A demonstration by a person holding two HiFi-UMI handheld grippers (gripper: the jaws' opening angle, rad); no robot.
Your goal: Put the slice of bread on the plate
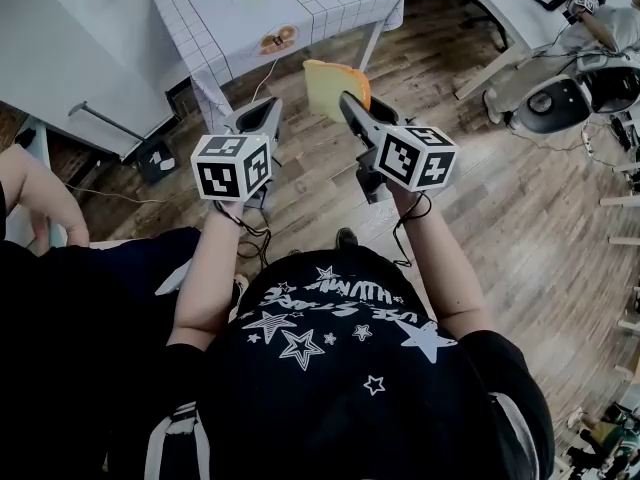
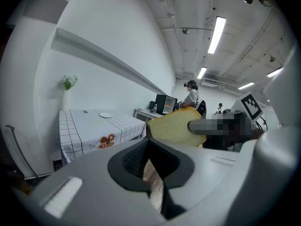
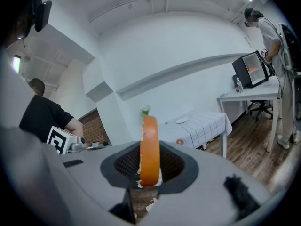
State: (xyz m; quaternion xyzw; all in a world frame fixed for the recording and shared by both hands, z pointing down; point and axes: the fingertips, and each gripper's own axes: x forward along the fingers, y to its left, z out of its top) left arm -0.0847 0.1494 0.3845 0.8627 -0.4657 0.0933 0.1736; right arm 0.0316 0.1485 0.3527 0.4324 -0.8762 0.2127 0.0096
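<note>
My right gripper (image 1: 352,105) is shut on a slice of bread (image 1: 334,85), pale-faced with an orange crust, held upright over the wooden floor. In the right gripper view the bread (image 3: 149,147) stands edge-on between the jaws. In the left gripper view the same slice (image 2: 173,125) shows ahead to the right. My left gripper (image 1: 266,114) is beside it on the left, jaws together with nothing in them. A small white plate (image 2: 106,115) lies on the table with the checked cloth (image 1: 300,3), ahead of both grippers; it also shows as a plate (image 3: 181,120) in the right gripper view.
The checked table (image 2: 94,126) has a printed fish mark on its hanging cloth. A grey desk (image 1: 70,58) stands at the left and a white desk (image 1: 500,8) with a monitor at the right. Another person (image 3: 270,41) stands by that desk. Cables lie on the floor.
</note>
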